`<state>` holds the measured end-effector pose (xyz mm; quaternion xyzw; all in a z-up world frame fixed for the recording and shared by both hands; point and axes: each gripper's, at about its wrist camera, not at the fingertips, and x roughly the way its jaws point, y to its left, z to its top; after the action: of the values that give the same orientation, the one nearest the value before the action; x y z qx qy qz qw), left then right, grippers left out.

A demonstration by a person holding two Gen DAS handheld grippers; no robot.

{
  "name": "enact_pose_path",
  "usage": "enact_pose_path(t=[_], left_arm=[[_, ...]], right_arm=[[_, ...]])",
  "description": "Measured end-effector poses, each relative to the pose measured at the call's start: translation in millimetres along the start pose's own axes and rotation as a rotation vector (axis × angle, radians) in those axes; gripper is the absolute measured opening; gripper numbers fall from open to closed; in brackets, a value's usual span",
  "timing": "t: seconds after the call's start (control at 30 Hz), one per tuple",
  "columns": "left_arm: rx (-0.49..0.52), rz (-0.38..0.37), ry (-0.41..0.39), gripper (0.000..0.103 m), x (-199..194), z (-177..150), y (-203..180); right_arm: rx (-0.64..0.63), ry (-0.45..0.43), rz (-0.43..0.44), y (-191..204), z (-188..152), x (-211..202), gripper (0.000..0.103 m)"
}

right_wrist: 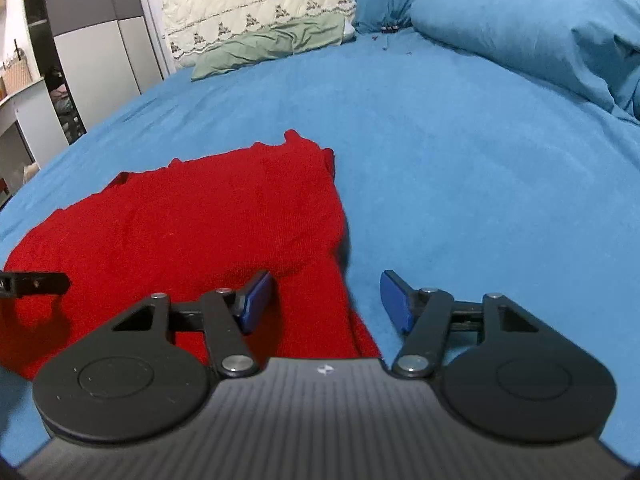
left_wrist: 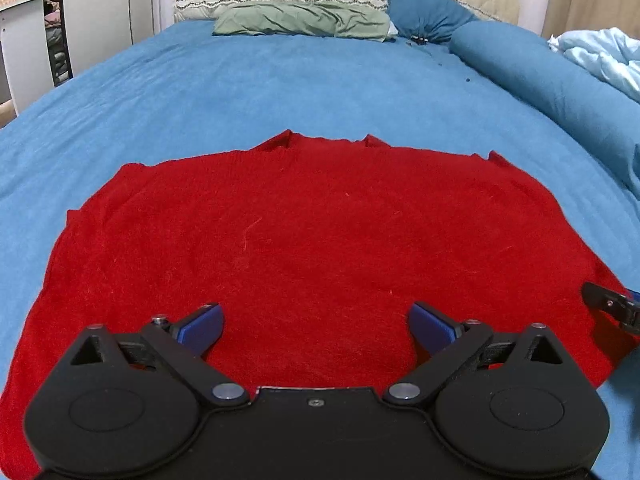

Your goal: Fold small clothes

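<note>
Left gripper (left_wrist: 316, 326): low over the red garment's near half, pointing toward 12 o'clock; blue pads (left_wrist: 202, 326) spread wide, nothing between them.
Right gripper (right_wrist: 326, 300): low over the garment's right edge, aimed at 12; fingers apart (one pad over red cloth, the other over sheet).
Red garment (left_wrist: 304, 240): spread flat on the blue bed sheet (left_wrist: 280, 88), near end.
Green pillow (left_wrist: 300, 20): at 12, by the headboard.
</note>
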<state>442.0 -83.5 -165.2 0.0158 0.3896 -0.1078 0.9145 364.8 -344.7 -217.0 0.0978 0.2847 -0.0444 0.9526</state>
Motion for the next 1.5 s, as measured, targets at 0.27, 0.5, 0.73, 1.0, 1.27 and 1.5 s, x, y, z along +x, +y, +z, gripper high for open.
enact_pose_path(t=[0.27,0.5,0.73,1.0,1.27,1.5], left_arm=[[0.024,0.03,0.019,0.103,12,-5,-3],[0.031,0.01,0.04,0.103,9,0,2],[-0.032,0.001,-0.057,0.103,-45,2,44],[-0.041,0.142,-0.099,0.103,-105,-32,104],[-0.092,0.143,-0.014,0.103,-89,-64,124],[-0.012,0.109,-0.106,0.103,-107,-56,104]], right_arm=[[-0.044,0.021,0.049,10,2,-2,0.038],[0.152,0.052,0.092,3,24,-14,0.026],[0.239,-0.091,0.365,50,84,-56,0.025],[0.008,0.018,0.716,226,88,-21,0.025],[-0.112,0.24,0.735,296,12,47,0.027],[-0.013,0.06,0.754,245,47,0,0.09]])
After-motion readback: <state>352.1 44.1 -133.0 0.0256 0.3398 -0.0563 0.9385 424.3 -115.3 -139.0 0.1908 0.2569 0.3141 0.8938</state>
